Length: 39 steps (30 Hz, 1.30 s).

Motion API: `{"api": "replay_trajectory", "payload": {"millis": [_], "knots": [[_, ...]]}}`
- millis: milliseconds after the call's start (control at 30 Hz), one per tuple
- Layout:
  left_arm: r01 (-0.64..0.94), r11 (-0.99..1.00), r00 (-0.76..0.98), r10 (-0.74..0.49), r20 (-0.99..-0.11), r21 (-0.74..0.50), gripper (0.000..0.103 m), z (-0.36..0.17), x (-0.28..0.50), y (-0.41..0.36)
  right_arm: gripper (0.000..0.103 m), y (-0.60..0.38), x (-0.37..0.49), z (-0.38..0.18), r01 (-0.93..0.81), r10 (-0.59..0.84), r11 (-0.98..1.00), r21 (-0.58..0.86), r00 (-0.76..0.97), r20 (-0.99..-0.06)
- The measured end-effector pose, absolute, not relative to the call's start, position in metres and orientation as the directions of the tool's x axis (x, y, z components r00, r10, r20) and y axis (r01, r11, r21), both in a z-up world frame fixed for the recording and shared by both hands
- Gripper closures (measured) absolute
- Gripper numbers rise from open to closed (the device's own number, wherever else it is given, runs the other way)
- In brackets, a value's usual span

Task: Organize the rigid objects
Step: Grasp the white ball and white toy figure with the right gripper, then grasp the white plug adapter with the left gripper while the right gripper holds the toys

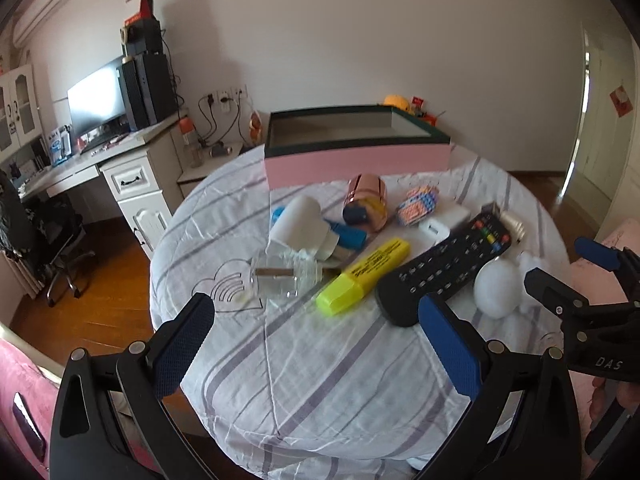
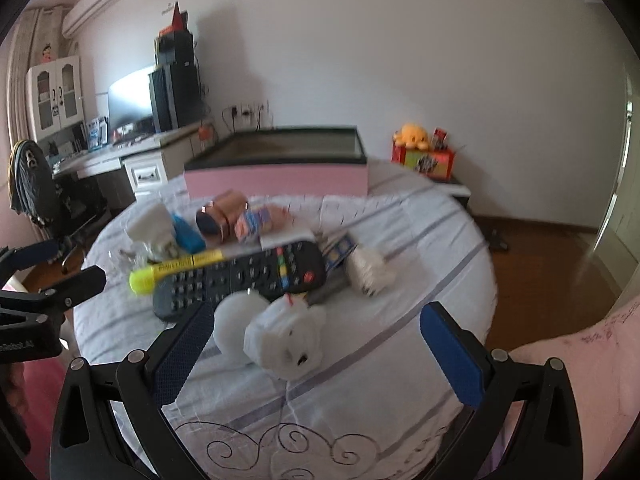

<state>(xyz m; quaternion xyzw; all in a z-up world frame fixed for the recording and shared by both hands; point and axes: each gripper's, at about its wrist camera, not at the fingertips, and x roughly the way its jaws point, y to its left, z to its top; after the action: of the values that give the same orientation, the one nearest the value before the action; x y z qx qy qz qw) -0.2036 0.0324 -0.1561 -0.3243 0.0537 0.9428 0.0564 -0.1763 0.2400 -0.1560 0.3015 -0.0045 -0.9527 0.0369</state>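
A pink open box (image 1: 356, 160) stands at the far side of the round table (image 1: 320, 380); it also shows in the right wrist view (image 2: 276, 178). In front of it lie a black remote (image 1: 444, 264), a yellow highlighter (image 1: 364, 274), a clear glass bottle (image 1: 284, 276), a copper cylinder (image 1: 366, 202), a checked block (image 1: 418, 204), a white charger (image 1: 444, 220) and a white round toy (image 1: 498, 284). My left gripper (image 1: 316, 312) is open and empty, short of the highlighter. My right gripper (image 2: 318, 320) is open around the white toy (image 2: 280, 336), not touching it.
A desk with monitor (image 1: 96, 100) and office chair (image 1: 52, 236) stands left of the table. A white-and-blue lint roller (image 1: 304, 228) lies near the bottle. A yellow plush on a red box (image 2: 420, 148) sits by the far wall. Pink bedding (image 2: 580, 360) is at the right.
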Motion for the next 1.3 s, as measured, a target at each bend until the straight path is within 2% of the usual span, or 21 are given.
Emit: {"api": "replay_trajectory", "payload": {"millis": [300,367,467,500,533,833,1033,1300], "knots": [[-0.124,-0.990,-0.754,0.047,-0.655,0.071,0.000,-0.171,-0.217,0.018,0.000,0.229,-0.195,-0.176,0.091,-0.101,-0.995,0.049,-0.770,-0.630],[-0.121,-0.990,-0.748,0.045,-0.662,0.070,0.000,-0.174,-0.220,0.015,0.003,0.229,-0.197,-0.179,0.101,-0.113,-0.993,0.054,-0.769,-0.629],[-0.122,-0.990,-0.741,0.044,-0.670,0.070,0.000,-0.178,-0.225,0.013,0.018,0.229,-0.200,-0.182,0.146,-0.156,-0.987,0.069,-0.751,-0.642],[-0.119,-0.990,-0.739,0.039,-0.673,0.073,0.000,-0.180,-0.227,0.012,0.031,0.230,-0.201,-0.183,0.165,-0.180,-0.983,0.084,-0.740,-0.648],[-0.117,-0.990,-0.735,0.034,-0.677,0.077,0.000,-0.182,-0.229,0.011,0.034,0.233,-0.201,-0.184,0.178,-0.201,-0.979,0.102,-0.734,-0.648],[-0.118,-0.989,-0.723,0.020,-0.691,0.095,0.000,-0.191,-0.256,0.014,0.035,0.268,-0.203,-0.180,0.148,-0.182,-0.983,0.107,-0.739,-0.649],[-0.103,-0.994,-0.741,0.064,-0.668,0.019,0.000,-0.180,-0.272,0.007,0.035,0.277,-0.211,-0.179,0.142,-0.179,-0.984,0.109,-0.742,-0.646],[-0.076,-0.992,-0.743,-0.012,-0.669,0.103,0.000,-0.181,-0.309,0.015,0.035,0.287,-0.224,-0.180,0.142,-0.185,-0.983,0.119,-0.737,-0.650]]}}
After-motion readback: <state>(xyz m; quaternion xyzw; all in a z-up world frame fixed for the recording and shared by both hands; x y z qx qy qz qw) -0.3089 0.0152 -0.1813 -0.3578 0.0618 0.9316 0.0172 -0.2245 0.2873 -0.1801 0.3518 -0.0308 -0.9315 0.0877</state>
